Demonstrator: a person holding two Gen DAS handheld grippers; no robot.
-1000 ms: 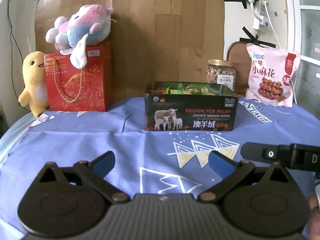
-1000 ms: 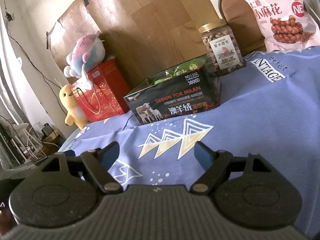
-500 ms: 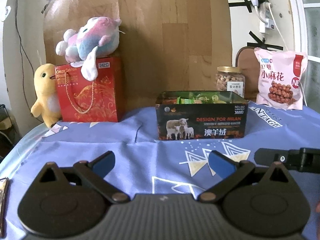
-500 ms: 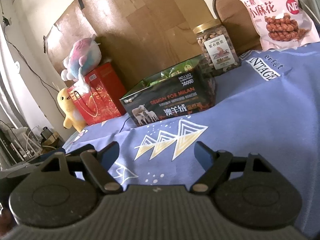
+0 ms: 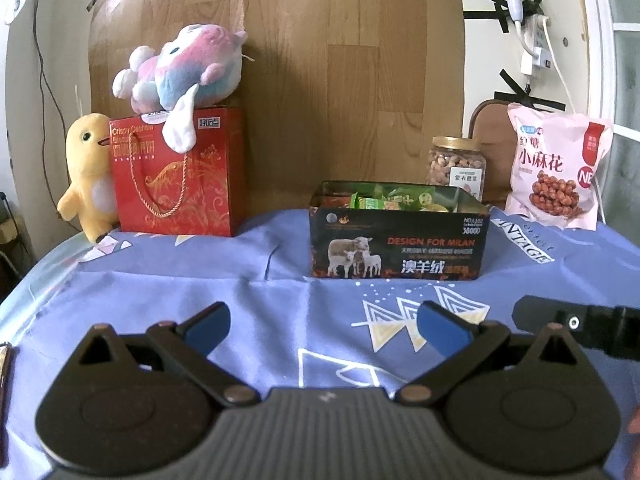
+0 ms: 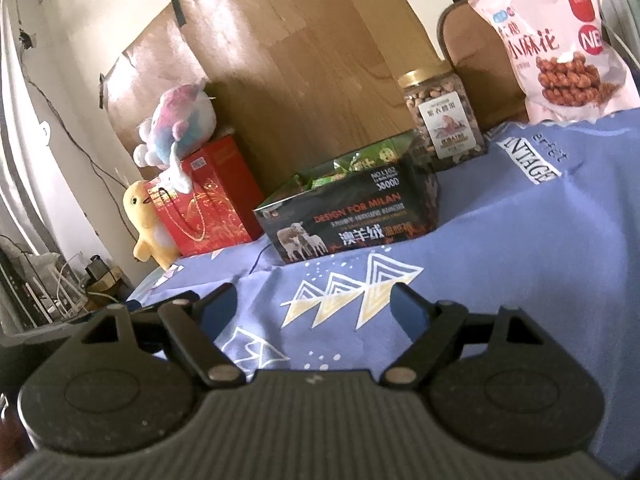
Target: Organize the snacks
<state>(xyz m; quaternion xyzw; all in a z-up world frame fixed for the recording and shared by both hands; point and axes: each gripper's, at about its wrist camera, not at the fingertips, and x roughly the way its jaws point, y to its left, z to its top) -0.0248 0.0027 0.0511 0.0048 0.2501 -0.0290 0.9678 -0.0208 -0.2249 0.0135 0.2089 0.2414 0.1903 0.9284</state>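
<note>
A dark tin box [image 5: 398,250] with a sheep picture stands open mid-table and holds several green snack packets [image 5: 394,199]. It also shows in the right wrist view [image 6: 352,226]. Behind it stand a nut jar [image 5: 457,168] and a pink snack bag [image 5: 558,170]. My left gripper [image 5: 324,330] is open and empty, well in front of the box. My right gripper [image 6: 314,308] is open and empty, also short of the box; part of it shows at the right of the left wrist view [image 5: 580,328].
A red gift bag [image 5: 176,178] with a pastel plush [image 5: 184,74] on top and a yellow duck plush [image 5: 90,176] stand at the back left. A blue patterned cloth [image 5: 200,276] covers the table. A wood-pattern board [image 5: 340,60] backs it. Cables lie off the left edge [image 6: 68,292].
Both grippers have drawn back from the box and tilted, so it appears smaller and farther away. Both stay open and empty.
</note>
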